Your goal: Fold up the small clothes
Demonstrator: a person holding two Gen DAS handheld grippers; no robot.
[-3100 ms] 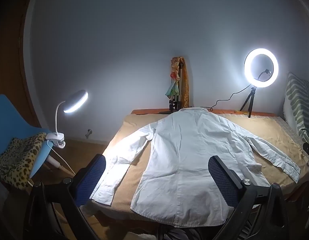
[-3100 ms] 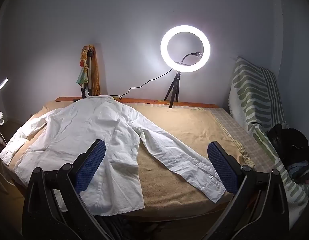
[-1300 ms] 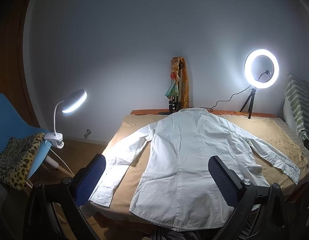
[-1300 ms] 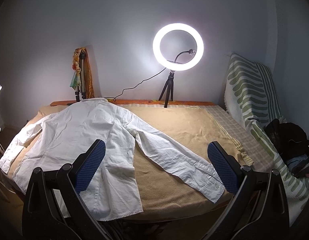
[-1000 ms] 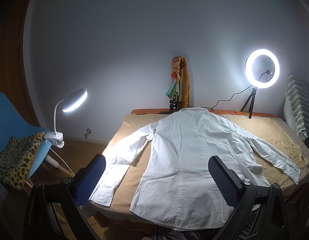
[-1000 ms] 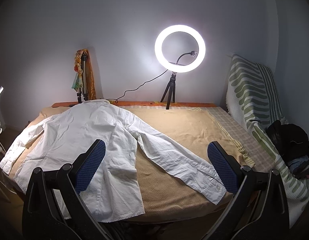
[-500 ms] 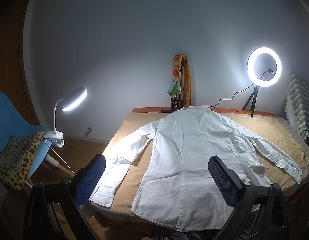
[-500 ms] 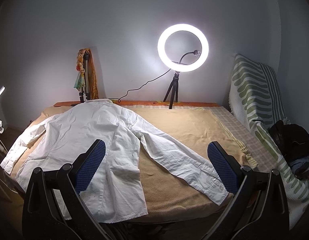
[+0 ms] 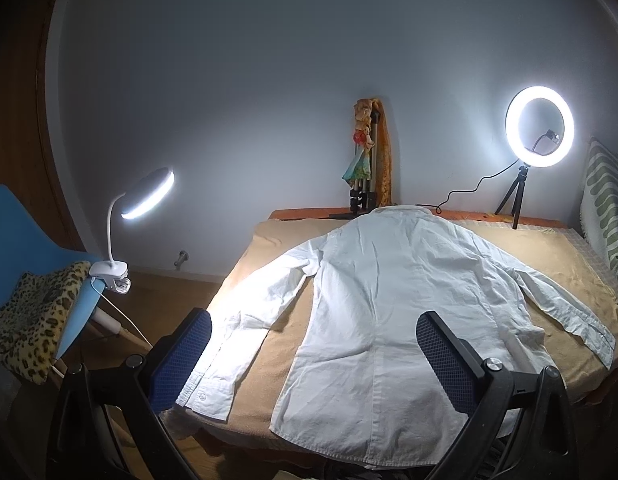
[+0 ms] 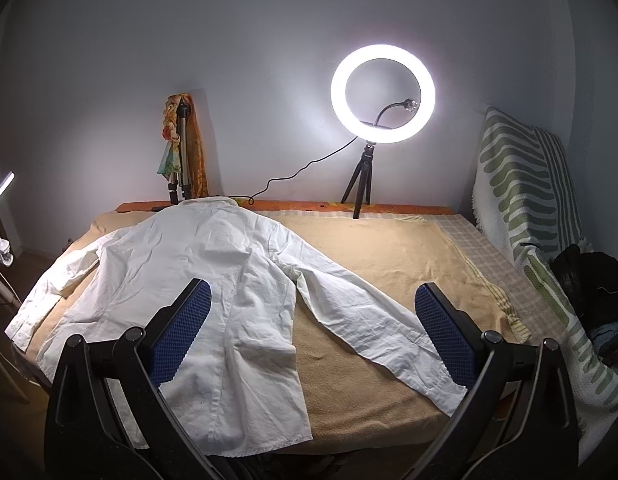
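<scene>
A small white long-sleeved shirt (image 9: 389, 300) lies flat, back up, on a table covered by a tan cloth (image 9: 557, 264), collar at the far edge, sleeves spread to both sides. It also shows in the right wrist view (image 10: 197, 272). My left gripper (image 9: 313, 354) is open and empty, held above the near edge over the shirt's hem and left sleeve cuff. My right gripper (image 10: 313, 338) is open and empty, above the near edge over the shirt's right sleeve (image 10: 369, 320).
A ring light on a tripod (image 10: 383, 100) and a folded tripod with a doll (image 10: 181, 152) stand at the table's far edge. A clip lamp (image 9: 145, 196) and a blue chair (image 9: 25, 248) stand left. A striped throw (image 10: 525, 200) and dark clothes (image 10: 593, 276) lie right.
Both grippers have drifted slightly over the near edge of the table, so the view shifts a little. The shirt has not moved. Both grippers stay open.
</scene>
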